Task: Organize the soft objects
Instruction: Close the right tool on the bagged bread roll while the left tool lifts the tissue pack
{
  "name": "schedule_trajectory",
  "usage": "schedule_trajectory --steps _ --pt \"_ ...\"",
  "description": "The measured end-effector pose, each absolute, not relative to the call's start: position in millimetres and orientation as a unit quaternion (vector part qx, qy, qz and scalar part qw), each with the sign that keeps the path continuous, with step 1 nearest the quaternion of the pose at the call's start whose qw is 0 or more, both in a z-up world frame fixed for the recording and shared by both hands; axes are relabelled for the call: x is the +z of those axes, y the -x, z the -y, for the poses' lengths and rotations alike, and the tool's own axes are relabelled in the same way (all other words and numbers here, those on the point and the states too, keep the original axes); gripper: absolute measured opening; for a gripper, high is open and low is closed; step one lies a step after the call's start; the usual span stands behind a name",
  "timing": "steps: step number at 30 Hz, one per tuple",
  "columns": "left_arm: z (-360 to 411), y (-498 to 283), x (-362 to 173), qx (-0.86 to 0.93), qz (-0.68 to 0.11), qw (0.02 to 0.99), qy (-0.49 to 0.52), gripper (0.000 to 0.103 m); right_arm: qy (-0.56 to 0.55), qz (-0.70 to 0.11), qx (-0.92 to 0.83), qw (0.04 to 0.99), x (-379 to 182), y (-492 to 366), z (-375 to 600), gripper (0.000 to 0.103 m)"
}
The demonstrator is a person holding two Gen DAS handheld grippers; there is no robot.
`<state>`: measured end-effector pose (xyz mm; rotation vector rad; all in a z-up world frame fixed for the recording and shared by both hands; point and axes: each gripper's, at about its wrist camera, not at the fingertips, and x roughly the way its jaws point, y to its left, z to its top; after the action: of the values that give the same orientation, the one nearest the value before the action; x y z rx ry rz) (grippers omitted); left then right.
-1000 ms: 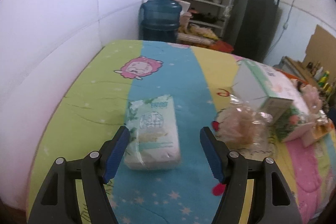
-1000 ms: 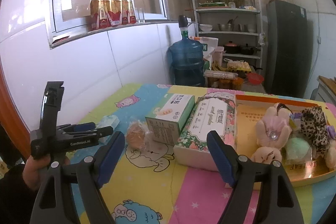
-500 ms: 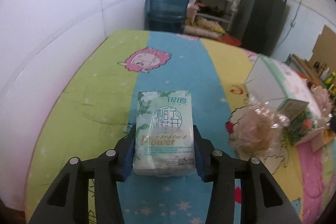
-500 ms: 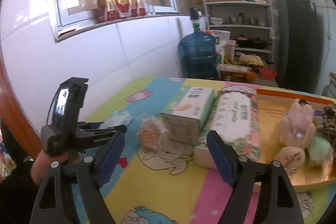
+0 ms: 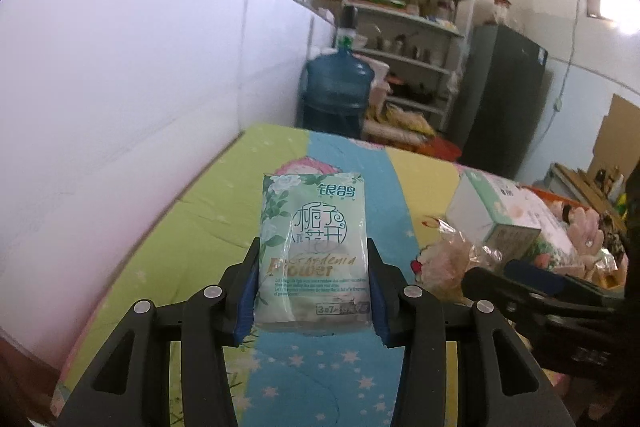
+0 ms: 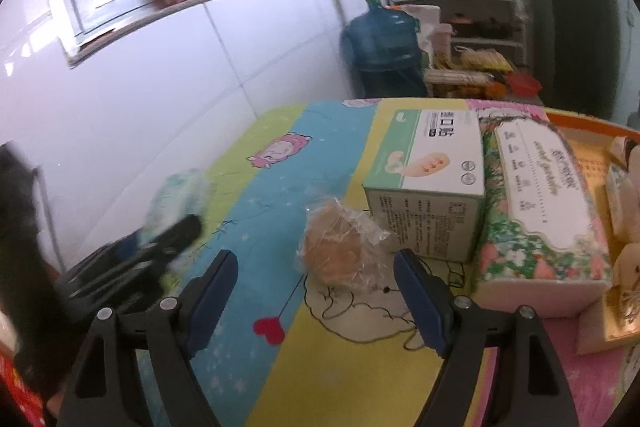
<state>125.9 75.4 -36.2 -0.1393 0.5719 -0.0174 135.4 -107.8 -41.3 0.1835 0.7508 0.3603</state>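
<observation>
With its pads squeezing the tissue pack (image 5: 314, 251) for carrying, left tongs (image 5: 314, 297) grip firm — right tongs (image 6: 316, 291) gape, lined up w/ the wrapped bun (image 6: 338, 251).

Pale green, floral-printed tissue pack (image 5: 313, 251)

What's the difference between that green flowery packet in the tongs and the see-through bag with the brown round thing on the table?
The tissue packet is flat, rectangular and printed green with flowers; the clear bag is crinkly and lumpy, showing a brown round lump inside. The packet is clamped in the left tongs; the bag lies on the tablecloth, in front of the open right tongs. Both are plastic-wrapped.
</observation>
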Motion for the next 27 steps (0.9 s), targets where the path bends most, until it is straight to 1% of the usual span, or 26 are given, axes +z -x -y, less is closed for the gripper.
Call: schedule_trajectory --steps 12,13,14,15,27 --pt "-86 -114 -38 -0.027 -0.279 0.955 0.095 0.047 -0.05 -0.39 0.134 0.91 -53 -162 83 0.079" --pt "-87 -112 -39 -0.028 -0.278 0.955 0.098 0.048 -0.046 -0.392 0.132 0.909 -54 -163 82 0.076" --pt "-88 -112 -39 -0.028 -0.277 0.955 0.1 0.048 -0.043 -0.395 0.131 0.908 -55 -164 80 0.066" --pt "-89 -111 -40 -0.028 -0.279 0.954 0.103 0.048 -0.043 -0.397 0.131 0.907 -56 -166 80 0.06" --pt "-90 -104 -35 -0.023 -0.276 0.955 0.105 0.048 -0.052 -0.385 0.165 0.906 -47 -143 81 0.058"
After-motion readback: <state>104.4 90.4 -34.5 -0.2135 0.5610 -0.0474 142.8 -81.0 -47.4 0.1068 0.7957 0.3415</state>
